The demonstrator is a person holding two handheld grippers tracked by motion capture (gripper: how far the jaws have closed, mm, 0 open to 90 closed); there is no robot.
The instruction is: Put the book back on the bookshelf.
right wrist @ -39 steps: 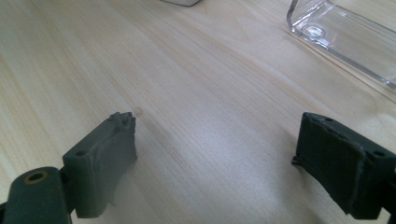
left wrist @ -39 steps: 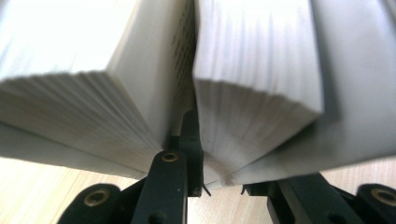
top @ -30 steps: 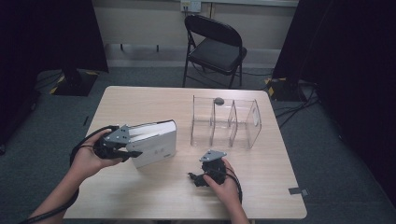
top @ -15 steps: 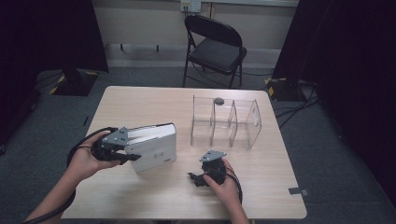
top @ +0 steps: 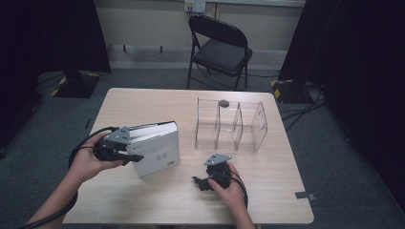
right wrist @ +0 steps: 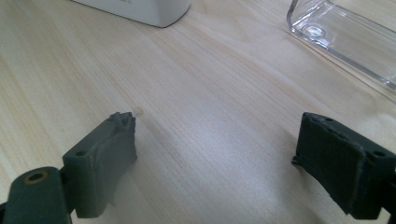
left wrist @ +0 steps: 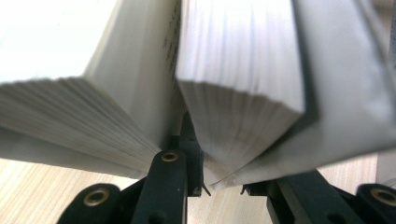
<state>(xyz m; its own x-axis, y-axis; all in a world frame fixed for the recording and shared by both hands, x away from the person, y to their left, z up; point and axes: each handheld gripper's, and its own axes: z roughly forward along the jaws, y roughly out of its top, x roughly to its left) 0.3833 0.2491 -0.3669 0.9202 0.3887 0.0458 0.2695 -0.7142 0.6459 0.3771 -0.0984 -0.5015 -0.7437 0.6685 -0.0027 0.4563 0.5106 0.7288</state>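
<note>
Table (top: 157, 102) comes first, a pale wood one, and everything sits on it. A black folding chair (top: 220, 47) stands on the floor past its far edge.

Next is the clear rack (top: 230, 125), near the far right corner. It has thin see-through walls that make slots. A small dark thing (top: 223, 102) sits on its top rim; it is too small to tell what it is.

Then the white book (top: 155, 147), on the left half of the table, nearer the front edge. It stands up on one edge and leans a bit. The left gripper (top: 125, 149) holds it from the left side. In the left gripper view the jaws are shut on a thick bunch of pages with the cover, and the other pages (left wrist: 84, 84) fan away to one side.

I think the book is thick and a bit heavy. The covers look smooth, so it could slip. The pages are soft and bendy, so the loose part may flop open. A good place to hold would be close to the spine, with both covers inside the jaws.

Last is the right gripper (top: 214, 176), down near the front edge, right of the book. Its jaws are wide apart with only bare table between them. A book corner (right wrist: 159, 14) and the rack's edge (right wrist: 336, 28) lie ahead of it.
</note>
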